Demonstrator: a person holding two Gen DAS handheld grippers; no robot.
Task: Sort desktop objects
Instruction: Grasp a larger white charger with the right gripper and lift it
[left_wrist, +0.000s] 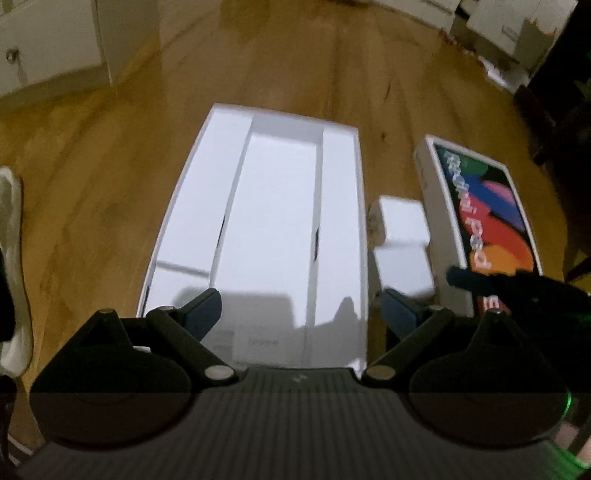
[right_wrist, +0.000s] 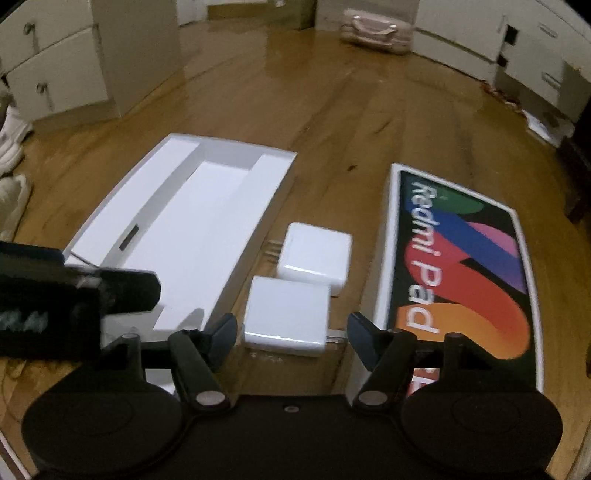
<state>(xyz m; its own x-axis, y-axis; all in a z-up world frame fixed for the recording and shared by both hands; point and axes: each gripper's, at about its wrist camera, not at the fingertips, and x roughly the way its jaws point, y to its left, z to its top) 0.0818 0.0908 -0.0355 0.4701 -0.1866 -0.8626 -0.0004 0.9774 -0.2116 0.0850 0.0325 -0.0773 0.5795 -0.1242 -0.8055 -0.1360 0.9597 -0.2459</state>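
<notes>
Wide bare wooden floor (right_wrist: 332, 110) from 10 to 2 o'clock, white cabinets (right_wrist: 55, 74) at far edges. Open white cardboard box tray (right_wrist: 192, 221) with long recessed centre at 10 o'clock in right view, dead ahead in left view (left_wrist: 273, 221). Colourful printed Redmi Pad box lid (right_wrist: 461, 273) flat at 2 o'clock, narrow floor strip between both. Two white square chargers (right_wrist: 314, 254) (right_wrist: 286, 314) in that strip, touching. Right gripper (right_wrist: 291, 332) released, straddling nearer charger, not clamping. Left gripper (left_wrist: 299, 314) spread wide over tray's near edge.
</notes>
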